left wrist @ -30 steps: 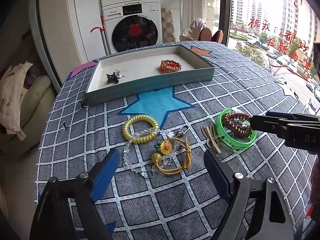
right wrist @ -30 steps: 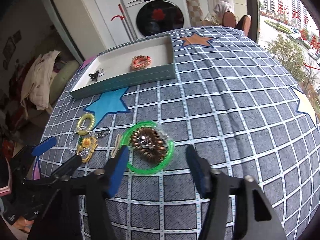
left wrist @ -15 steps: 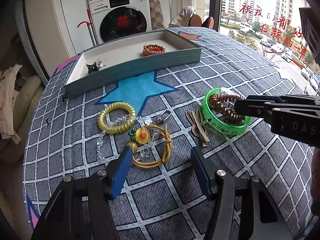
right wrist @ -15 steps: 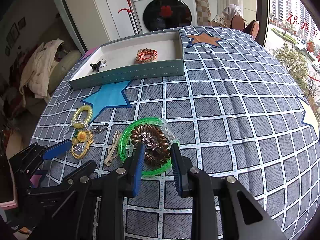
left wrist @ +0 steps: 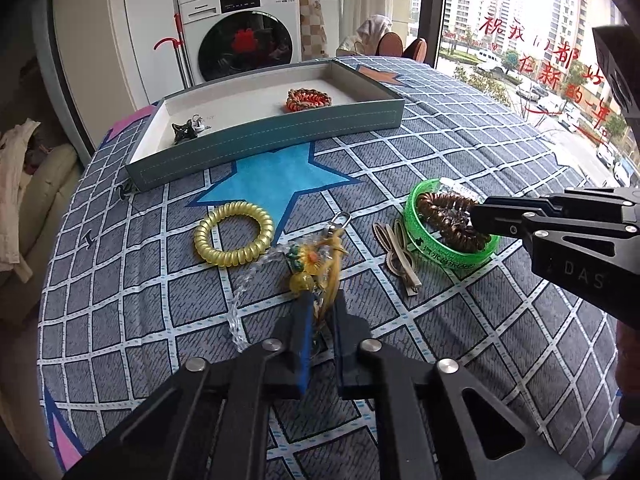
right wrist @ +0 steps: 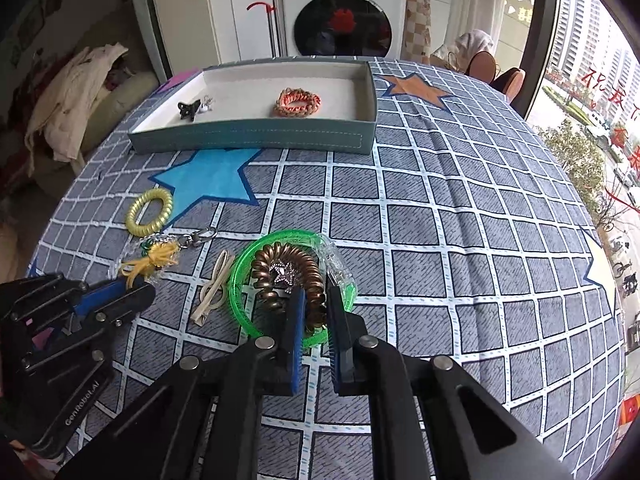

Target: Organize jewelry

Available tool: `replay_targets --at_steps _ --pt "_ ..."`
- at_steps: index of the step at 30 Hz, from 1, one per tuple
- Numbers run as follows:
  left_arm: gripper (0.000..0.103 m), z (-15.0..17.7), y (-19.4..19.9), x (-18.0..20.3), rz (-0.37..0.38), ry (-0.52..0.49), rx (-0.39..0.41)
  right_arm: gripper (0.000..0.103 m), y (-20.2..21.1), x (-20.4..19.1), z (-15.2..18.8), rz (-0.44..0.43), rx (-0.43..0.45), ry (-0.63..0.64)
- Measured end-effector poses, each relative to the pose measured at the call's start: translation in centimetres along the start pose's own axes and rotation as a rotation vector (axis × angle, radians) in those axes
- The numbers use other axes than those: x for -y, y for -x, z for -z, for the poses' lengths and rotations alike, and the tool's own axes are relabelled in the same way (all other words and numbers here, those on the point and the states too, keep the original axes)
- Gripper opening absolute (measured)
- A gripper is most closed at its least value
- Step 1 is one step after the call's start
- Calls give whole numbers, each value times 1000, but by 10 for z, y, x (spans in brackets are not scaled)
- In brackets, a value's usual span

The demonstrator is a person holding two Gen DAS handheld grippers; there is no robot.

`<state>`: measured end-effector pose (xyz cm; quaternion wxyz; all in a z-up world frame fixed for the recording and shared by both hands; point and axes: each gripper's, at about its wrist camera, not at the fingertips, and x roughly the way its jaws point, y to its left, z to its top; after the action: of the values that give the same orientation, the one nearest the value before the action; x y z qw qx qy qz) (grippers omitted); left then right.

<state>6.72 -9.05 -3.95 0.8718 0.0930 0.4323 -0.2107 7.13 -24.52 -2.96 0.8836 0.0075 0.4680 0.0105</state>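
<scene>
Lifting both straight up w/o snagging is key: left claw (left wrist: 320, 300) just closed on yellow charm bracelet (left wrist: 316, 264), right claw (right wrist: 314, 300) just closed on brown coil tie (right wrist: 288, 276) inside green bangle (right wrist: 256, 320), tray (right wrist: 256, 138) far side of table (right wrist: 440, 240)

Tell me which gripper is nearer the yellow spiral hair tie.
Left. The left gripper is shut on the yellow cord charm right beside the yellow spiral hair tie. The right gripper is farther off, shut on the brown coil tie inside the green bangle.
</scene>
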Motion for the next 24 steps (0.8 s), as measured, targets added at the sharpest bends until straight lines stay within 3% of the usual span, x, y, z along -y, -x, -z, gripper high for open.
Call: replay_targets --at_steps 10,24 --pt "23 -2 23 -17 88 76 36 12 24 14 -4 -76 56 -87" --pt "23 -7 47 -37 70 101 82 12 37 11 -6 -103 83 -95"
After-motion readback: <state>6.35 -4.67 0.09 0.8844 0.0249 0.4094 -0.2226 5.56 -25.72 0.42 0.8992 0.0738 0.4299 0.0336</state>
